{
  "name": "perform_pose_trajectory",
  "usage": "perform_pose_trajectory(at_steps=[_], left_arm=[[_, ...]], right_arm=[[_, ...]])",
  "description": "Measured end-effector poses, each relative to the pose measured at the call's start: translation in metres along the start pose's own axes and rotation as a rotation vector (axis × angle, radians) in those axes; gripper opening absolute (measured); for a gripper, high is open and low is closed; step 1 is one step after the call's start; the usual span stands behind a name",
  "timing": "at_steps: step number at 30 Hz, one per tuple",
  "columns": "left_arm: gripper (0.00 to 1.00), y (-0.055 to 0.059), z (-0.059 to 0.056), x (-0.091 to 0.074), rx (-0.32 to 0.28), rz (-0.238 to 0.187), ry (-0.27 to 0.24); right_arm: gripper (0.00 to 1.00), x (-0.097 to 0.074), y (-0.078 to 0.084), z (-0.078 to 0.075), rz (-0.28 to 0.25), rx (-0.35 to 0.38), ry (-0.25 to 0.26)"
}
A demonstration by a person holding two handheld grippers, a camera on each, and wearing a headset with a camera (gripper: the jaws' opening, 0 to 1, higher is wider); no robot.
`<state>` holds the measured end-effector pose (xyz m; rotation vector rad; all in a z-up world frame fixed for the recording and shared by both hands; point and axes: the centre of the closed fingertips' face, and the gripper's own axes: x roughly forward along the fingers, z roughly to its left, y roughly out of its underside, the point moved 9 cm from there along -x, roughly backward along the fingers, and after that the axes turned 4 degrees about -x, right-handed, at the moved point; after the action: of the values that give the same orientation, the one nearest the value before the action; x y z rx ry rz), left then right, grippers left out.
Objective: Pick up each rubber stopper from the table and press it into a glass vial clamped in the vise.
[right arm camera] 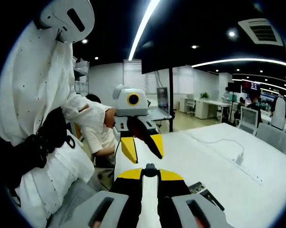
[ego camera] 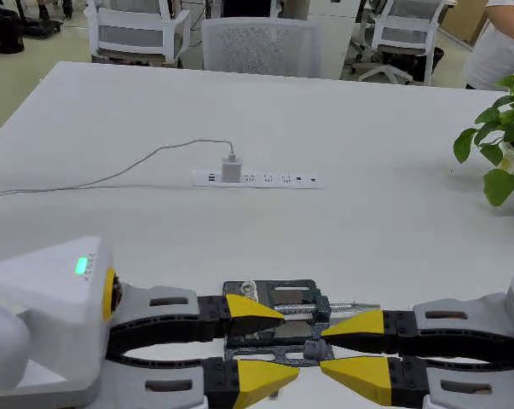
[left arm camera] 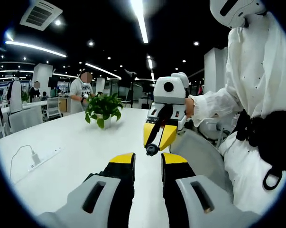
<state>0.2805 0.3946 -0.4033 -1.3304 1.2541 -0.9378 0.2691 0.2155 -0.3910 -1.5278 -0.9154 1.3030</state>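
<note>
At the bottom centre of the head view sits the vise (ego camera: 269,296), a squat block of dark, dull metal with a bright threaded screw poking out to its right. Two grippers reach in from the lower left and lower right, grey plastic arms ending in yellow wedge tips that nearly meet over the vise.

In its own view the right gripper (right arm camera: 150,173) has its jaws pinched on the stopper (right arm camera: 150,169), a small dark rounded plug with a matt rubbery look, held just above the vise in the head view. The left gripper (left arm camera: 148,159) has its jaws parted, with bare tabletop showing through the gap, and the right gripper's tips face it close ahead.

The table (ego camera: 367,128) is smooth, white and matt, with a wide bare stretch across the middle of the head view. A long white strip (ego camera: 257,179) lies at centre, with a square charger (ego camera: 231,170) plugged in and a thin grey cable (ego camera: 112,176) curling to the left edge. A leafy plant (ego camera: 504,145) hangs in at the right edge. Mesh-backed chairs (ego camera: 261,47) line the table's far edge along the top
</note>
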Motion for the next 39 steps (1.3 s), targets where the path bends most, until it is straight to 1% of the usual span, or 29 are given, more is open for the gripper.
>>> perform_pose_trajectory(at_steps=[3, 5, 8, 14, 17, 28, 29, 31, 35, 39], left_arm=[[0.14, -0.004, -0.002, 0.001, -0.011, -0.021, 0.017], [0.14, -0.006, -0.003, 0.002, -0.018, -0.035, 0.021], [0.13, -0.006, -0.004, 0.002, -0.017, -0.033, 0.023], [0.10, -0.010, -0.007, 0.004, -0.015, -0.037, 0.047], [0.07, -0.010, -0.007, 0.004, -0.016, -0.033, 0.049], [0.05, -0.009, -0.009, 0.004, -0.018, -0.027, 0.050], [0.05, -0.009, -0.009, 0.004, -0.020, -0.028, 0.049], [0.05, -0.009, -0.009, 0.004, -0.024, -0.034, 0.048], [0.04, -0.010, -0.009, 0.004, -0.032, -0.047, 0.047], [0.04, -0.010, -0.008, 0.003, -0.040, -0.065, 0.045]], right_arm=[[0.06, 0.001, -0.004, 0.001, -0.008, 0.002, -0.008], [0.06, 0.000, -0.005, 0.001, -0.011, -0.002, -0.009], [0.06, 0.001, -0.008, 0.002, -0.023, 0.002, -0.017], [0.06, 0.002, -0.010, 0.003, -0.028, -0.007, -0.029], [0.06, 0.002, -0.012, 0.003, -0.027, -0.009, -0.029], [0.06, 0.003, -0.014, 0.006, -0.024, -0.015, -0.038], [0.06, -0.003, -0.009, 0.002, -0.025, -0.015, -0.038], [0.06, -0.009, -0.005, -0.002, -0.026, -0.013, -0.036], [0.06, -0.014, -0.003, -0.006, -0.031, -0.014, -0.032], [0.07, -0.013, -0.005, -0.006, -0.036, -0.010, -0.029]])
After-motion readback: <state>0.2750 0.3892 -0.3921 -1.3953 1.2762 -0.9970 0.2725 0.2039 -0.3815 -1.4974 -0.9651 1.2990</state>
